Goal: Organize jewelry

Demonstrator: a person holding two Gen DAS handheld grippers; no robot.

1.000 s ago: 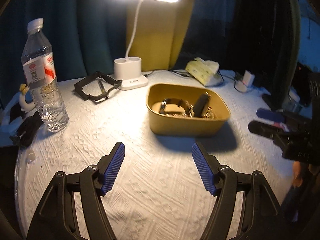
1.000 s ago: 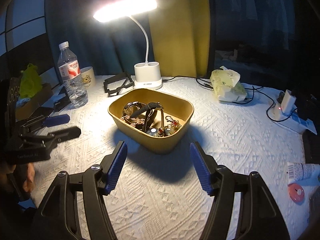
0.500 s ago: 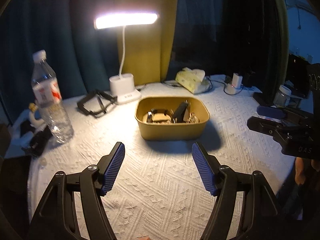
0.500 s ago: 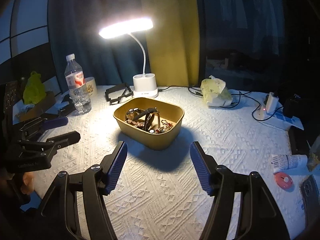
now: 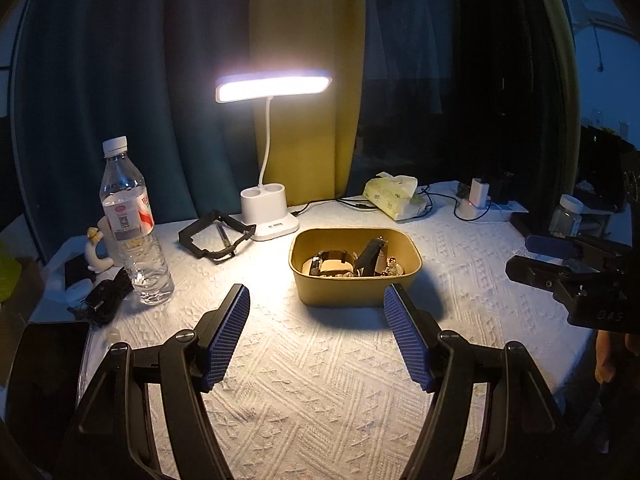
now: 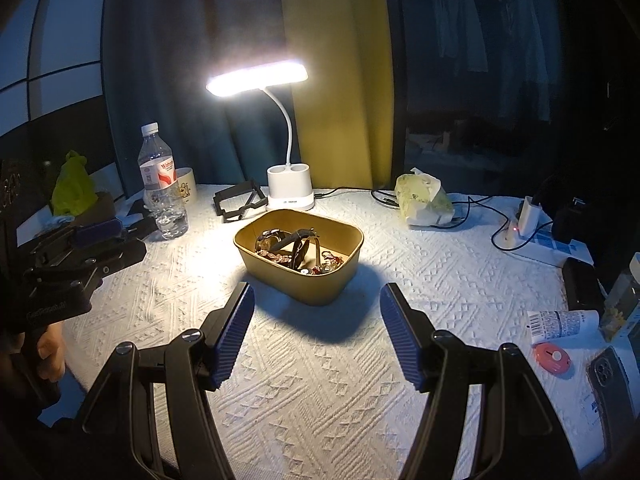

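Note:
A tan rectangular box (image 5: 340, 296) stands mid-table on a white textured cloth; it also shows in the right wrist view (image 6: 320, 296). Inside lies a jumble of jewelry (image 5: 352, 266): watches, bracelets and beaded pieces (image 6: 298, 252). My left gripper (image 5: 318, 336) is open and empty, held above the cloth in front of the box. My right gripper (image 6: 318, 332) is open and empty too, in front of the box from the other side. Each gripper shows at the edge of the other's view: the right one (image 5: 576, 264), the left one (image 6: 76, 256).
A lit white desk lamp (image 5: 270, 216) stands behind the box. A water bottle (image 5: 132, 224), a black frame (image 5: 216, 236) and a mug lie to the left. A tissue pack (image 5: 394, 196), cables and a charger (image 6: 528, 216) lie to the right. A tube (image 6: 564, 322), pink disc (image 6: 552, 356) and phone lie near the right edge.
Both grippers have drawn back and risen from the box, so it looks smaller and farther away. Both stay open and empty.

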